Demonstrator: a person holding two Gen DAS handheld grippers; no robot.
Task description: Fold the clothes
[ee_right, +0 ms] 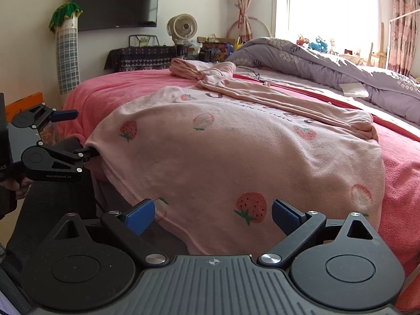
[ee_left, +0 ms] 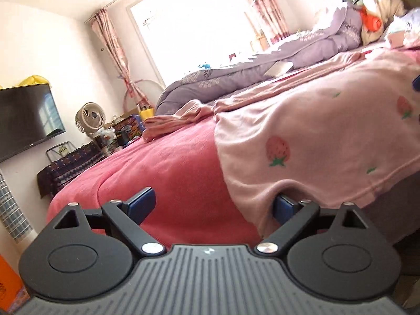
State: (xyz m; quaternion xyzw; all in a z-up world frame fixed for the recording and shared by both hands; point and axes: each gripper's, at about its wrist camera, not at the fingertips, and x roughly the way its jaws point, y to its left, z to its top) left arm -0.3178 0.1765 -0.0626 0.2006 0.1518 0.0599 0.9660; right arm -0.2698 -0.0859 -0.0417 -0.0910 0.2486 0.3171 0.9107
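Left wrist view: the left gripper (ee_left: 214,207) has its fingers (ee_left: 140,204) spread wide. The left finger hangs free over the red blanket (ee_left: 170,168). The right finger's blue pad is tucked under the hem of the pink top (ee_left: 315,136), touching the cloth; nothing is pinched between the two. The top, printed with strawberries, lies flat on the bed (ee_left: 78,191) at the right of the view, its hem draped over the near edge and its body running away toward the far side. Beyond it lies a pink sleeve bundle (ee_left: 178,120), then a grey quilt (ee_left: 236,78). No box or basket holding clothes shows here.

Right wrist view: the right gripper (ee_right: 212,215) is also wide open, fingers (ee_right: 286,214) just short of the top's (ee_right: 236,152) hem, holding nothing. I cannot tell whether the pads touch the cloth. The top's long axis runs from the near hem straight away toward the collar; a sleeve (ee_right: 275,99) is folded across it slantwise, from the far left to the right edge. The left gripper (ee_right: 84,134) shows at the left: one finger is buried in the top's left hem corner, the other stands clear above it. On the table (ee_right: 141,55) by the far wall stand a fan (ee_right: 183,29) and clutter.
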